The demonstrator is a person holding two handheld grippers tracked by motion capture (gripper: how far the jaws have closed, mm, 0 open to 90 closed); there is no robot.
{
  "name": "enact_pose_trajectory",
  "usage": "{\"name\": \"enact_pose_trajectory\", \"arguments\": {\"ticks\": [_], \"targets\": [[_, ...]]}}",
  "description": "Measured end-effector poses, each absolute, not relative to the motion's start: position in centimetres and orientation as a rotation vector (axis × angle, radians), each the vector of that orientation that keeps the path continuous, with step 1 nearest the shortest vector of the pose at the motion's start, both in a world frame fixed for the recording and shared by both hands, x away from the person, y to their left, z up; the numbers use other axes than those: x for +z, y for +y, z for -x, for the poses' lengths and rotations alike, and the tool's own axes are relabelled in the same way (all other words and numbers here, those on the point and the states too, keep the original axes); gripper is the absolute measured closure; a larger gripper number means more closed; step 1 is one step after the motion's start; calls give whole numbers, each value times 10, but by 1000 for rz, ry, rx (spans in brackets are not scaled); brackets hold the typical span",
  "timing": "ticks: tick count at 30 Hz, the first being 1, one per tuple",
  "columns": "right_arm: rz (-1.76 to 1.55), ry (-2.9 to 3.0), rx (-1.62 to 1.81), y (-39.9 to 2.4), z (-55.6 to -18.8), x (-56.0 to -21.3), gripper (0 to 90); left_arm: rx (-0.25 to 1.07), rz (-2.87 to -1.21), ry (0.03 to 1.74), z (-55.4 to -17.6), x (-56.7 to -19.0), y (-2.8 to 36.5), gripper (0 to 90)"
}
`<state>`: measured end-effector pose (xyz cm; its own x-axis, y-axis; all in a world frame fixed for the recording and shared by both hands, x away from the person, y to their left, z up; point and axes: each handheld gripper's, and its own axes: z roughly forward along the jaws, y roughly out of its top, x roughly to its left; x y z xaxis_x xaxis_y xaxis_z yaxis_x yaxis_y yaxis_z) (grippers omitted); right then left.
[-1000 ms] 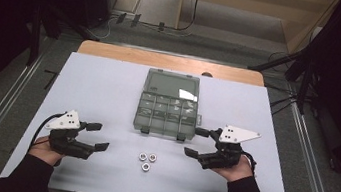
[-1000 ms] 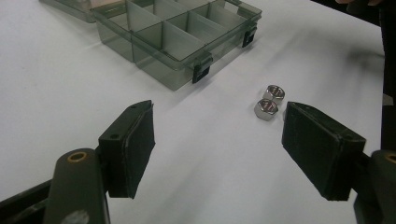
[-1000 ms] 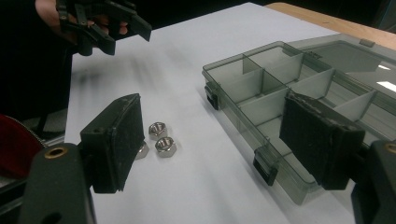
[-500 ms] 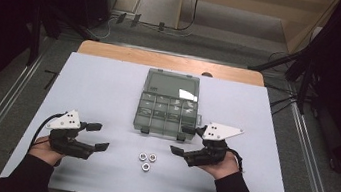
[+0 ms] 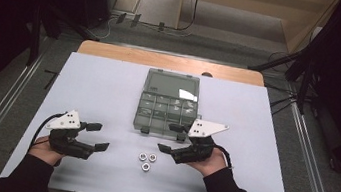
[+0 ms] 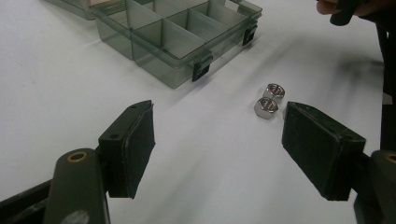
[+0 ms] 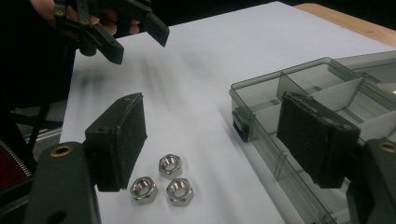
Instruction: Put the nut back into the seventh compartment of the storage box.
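Just ahead of the right hand-held gripper (image 5: 169,137), three steel nuts (image 5: 148,159) lie clustered on the white worktop (image 5: 99,86), touching or nearly so, a little to the side of its lower jaw. Its jaws stand wide apart, grasping nothing, having just eased slightly closer. Beside its upper jaw sits the smoky clear compartment box (image 5: 167,103), lid laid back flat; the compartments I can see into look bare. The left hand-held gripper (image 5: 97,136) rests released too, jaws spread, with the nuts well ahead of it.
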<state>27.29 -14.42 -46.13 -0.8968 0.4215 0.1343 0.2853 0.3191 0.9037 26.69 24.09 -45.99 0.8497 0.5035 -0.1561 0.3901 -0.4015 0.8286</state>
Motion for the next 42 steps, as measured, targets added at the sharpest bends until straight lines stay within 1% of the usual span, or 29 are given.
{"name": "enact_pose_trajectory", "arguments": {"ticks": [13,20,36,42], "targets": [[-627,2509,1591,-115,-280,-466,273,142,-2042,652,-267,-460,241,259],[-554,2608,1420,-105,-274,-464,287,140,-2050,654,-266,-459,242,259],[-558,2818,1071,-92,-271,-466,322,136,-2058,650,-266,-460,241,259],[-537,2869,955,-90,-271,-468,363,136,-2058,647,-266,-461,240,259]]}}
